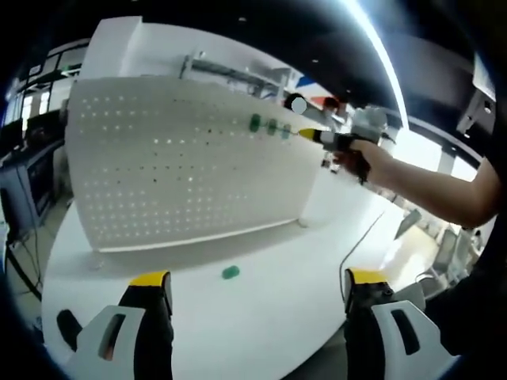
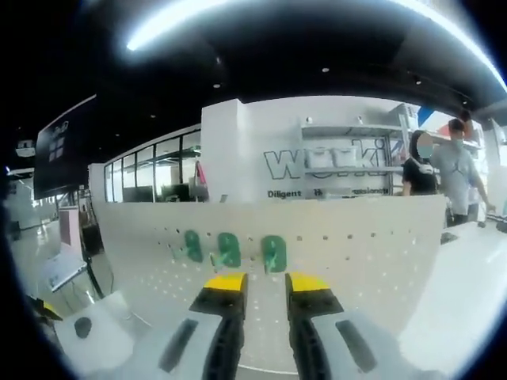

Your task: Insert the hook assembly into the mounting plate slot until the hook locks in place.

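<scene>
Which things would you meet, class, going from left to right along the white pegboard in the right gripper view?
First green hook → second green hook → third green hook → bare stretch of pegboard → two people standing beyond its right end.

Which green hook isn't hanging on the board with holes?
The green hook lying alone on the white table, in front of the pegboard. The other three green hooks hang in a row near the board's top.
</scene>
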A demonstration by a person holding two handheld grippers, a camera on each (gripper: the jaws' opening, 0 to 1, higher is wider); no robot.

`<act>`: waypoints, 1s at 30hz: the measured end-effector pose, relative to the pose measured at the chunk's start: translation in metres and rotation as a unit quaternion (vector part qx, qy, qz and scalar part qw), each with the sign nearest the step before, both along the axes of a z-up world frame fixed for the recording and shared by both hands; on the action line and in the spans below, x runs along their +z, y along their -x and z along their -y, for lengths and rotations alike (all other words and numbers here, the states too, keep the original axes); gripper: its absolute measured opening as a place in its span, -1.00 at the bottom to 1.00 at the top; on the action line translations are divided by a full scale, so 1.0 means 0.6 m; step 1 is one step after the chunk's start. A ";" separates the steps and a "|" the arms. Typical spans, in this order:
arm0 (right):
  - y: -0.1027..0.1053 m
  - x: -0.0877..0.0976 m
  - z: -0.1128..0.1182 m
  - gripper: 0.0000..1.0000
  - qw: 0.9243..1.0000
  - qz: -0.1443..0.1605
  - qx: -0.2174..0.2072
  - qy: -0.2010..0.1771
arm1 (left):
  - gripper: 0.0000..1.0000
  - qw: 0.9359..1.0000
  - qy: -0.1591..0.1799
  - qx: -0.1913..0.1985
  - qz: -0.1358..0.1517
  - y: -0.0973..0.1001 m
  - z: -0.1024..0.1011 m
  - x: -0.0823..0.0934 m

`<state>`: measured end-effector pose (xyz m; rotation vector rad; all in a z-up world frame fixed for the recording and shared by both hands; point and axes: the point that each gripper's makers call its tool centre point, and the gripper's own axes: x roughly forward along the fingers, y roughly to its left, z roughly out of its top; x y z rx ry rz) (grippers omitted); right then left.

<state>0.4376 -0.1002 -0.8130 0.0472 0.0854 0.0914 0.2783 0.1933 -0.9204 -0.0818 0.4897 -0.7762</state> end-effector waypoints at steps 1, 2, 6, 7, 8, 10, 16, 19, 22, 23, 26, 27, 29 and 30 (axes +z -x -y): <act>0.004 -0.004 0.002 -0.64 1.000 -0.003 0.000 -0.001 | 0.83 1.000 -0.001 0.001 0.000 0.000 -0.002 0.000; 0.011 -0.010 0.001 -0.63 1.000 -0.007 0.003 -0.002 | 0.83 1.000 -0.002 0.003 -0.001 0.000 -0.004 -0.001; 0.037 -0.044 -0.008 -0.60 0.999 -0.028 0.019 0.001 | 0.81 1.000 -0.010 0.010 -0.005 -0.002 -0.014 -0.005; 0.043 -0.053 -0.011 -0.60 0.999 -0.035 0.023 0.000 | 0.80 1.000 -0.017 0.012 -0.006 -0.003 -0.018 -0.008; 0.050 -0.061 -0.014 -0.59 0.999 -0.042 0.025 -0.002 | 0.81 1.000 -0.022 0.014 -0.008 -0.003 -0.021 -0.011; 0.064 -0.080 -0.022 -0.58 0.998 -0.052 0.031 -0.004 | 0.82 1.000 -0.022 0.017 -0.011 -0.004 -0.027 -0.014; 0.097 -0.137 -0.047 -0.51 0.995 -0.093 0.048 0.001 | 0.87 0.999 -0.027 0.020 -0.020 0.002 -0.031 -0.019; 0.114 -0.152 -0.066 -0.46 0.993 -0.105 0.061 0.005 | 0.87 0.999 -0.039 0.019 -0.026 0.007 -0.033 -0.027; 0.129 -0.170 -0.079 -0.44 0.990 -0.120 0.073 0.013 | 0.88 0.999 -0.037 0.018 -0.033 0.012 -0.032 -0.030; 0.136 -0.177 -0.084 -0.43 0.989 -0.126 0.074 0.008 | 0.88 0.999 -0.036 0.018 -0.035 0.014 -0.032 -0.031; 0.161 -0.202 -0.107 -0.42 0.986 -0.141 0.088 -0.002 | 0.88 0.998 -0.037 0.019 -0.036 0.016 -0.032 -0.032; 0.167 -0.210 -0.111 -0.41 0.985 -0.146 0.092 0.000 | 0.88 0.998 -0.037 0.020 -0.037 0.017 -0.031 -0.033; 0.184 -0.229 -0.122 -0.40 0.982 -0.160 0.098 -0.012 | 0.89 0.998 -0.037 0.020 -0.039 0.021 -0.031 -0.033; 0.191 -0.235 -0.125 -0.39 0.981 -0.165 0.101 -0.015 | 0.89 0.998 -0.037 0.020 -0.038 0.022 -0.031 -0.033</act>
